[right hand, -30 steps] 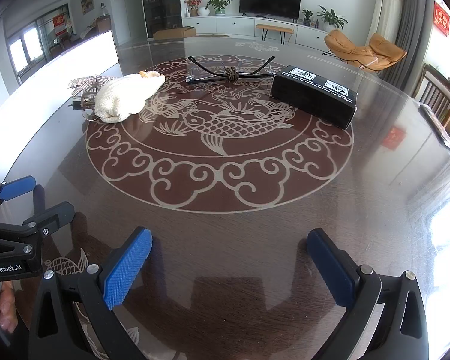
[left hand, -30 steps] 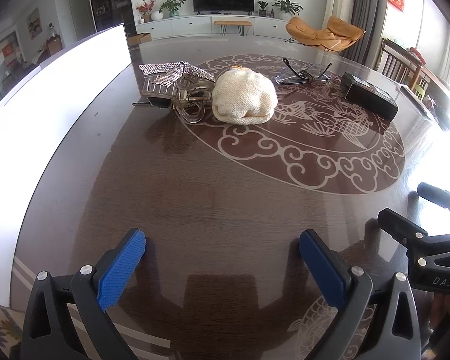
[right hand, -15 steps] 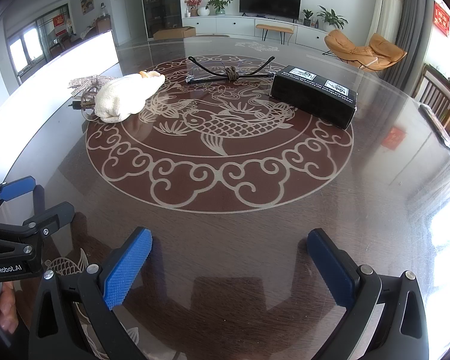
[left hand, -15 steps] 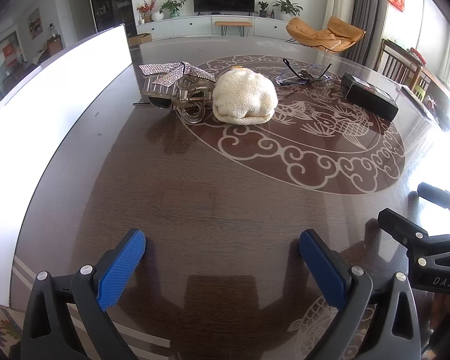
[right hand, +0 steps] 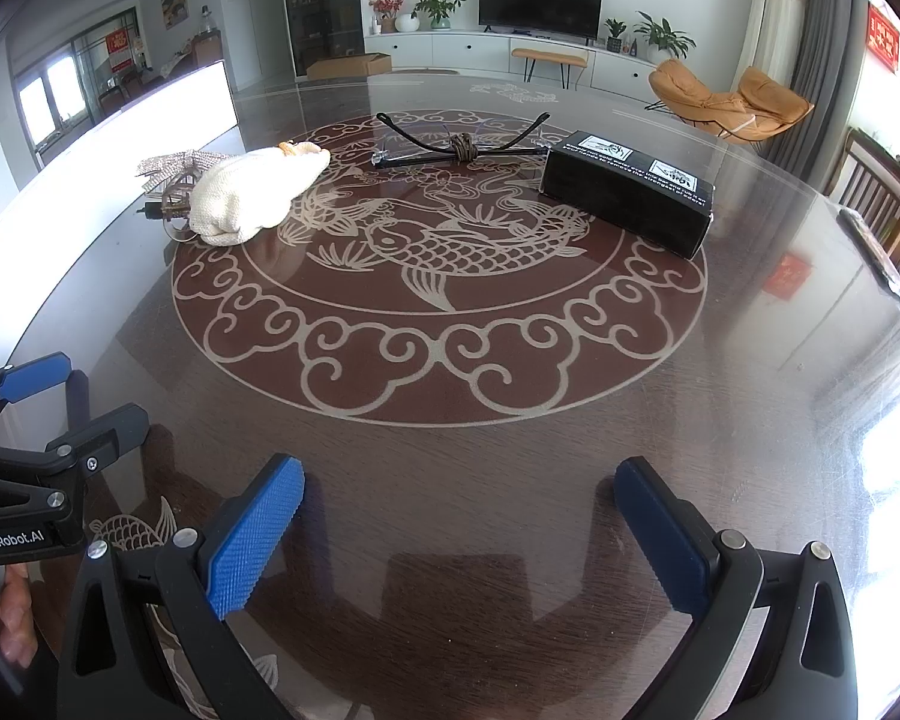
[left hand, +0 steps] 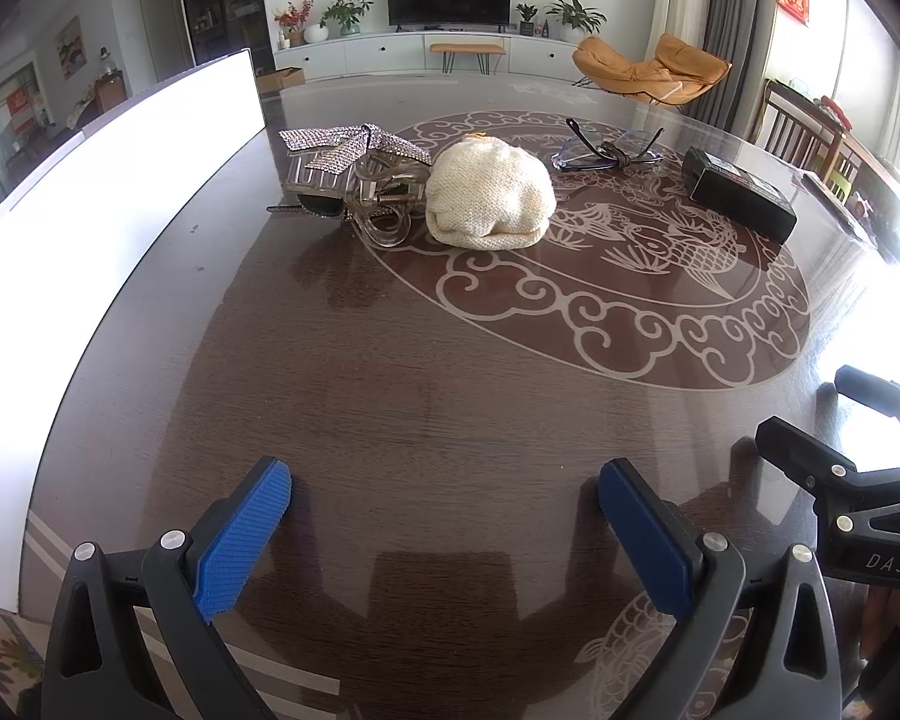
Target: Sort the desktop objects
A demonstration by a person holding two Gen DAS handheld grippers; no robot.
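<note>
On the dark round table (left hand: 426, 372) lie a cream knitted pouch (left hand: 489, 198), a clear hair claw with a rhinestone bow (left hand: 360, 168), glasses with a brown hair tie (left hand: 609, 150) and a black box (left hand: 738, 195). The same pouch (right hand: 252, 192), glasses (right hand: 459, 147) and box (right hand: 630, 192) show in the right wrist view. My left gripper (left hand: 444, 504) is open near the table's front, far from all of them. My right gripper (right hand: 459, 504) is open too, holding nothing. Each gripper appears at the edge of the other's view.
A tall white board (left hand: 108, 180) stands along the table's left edge. Wooden chairs (left hand: 810, 132) stand at the right. A hand (right hand: 0, 612) holds the left gripper's handle. Behind the table are a TV cabinet (right hand: 510, 54) and an orange lounge chair (right hand: 732, 102).
</note>
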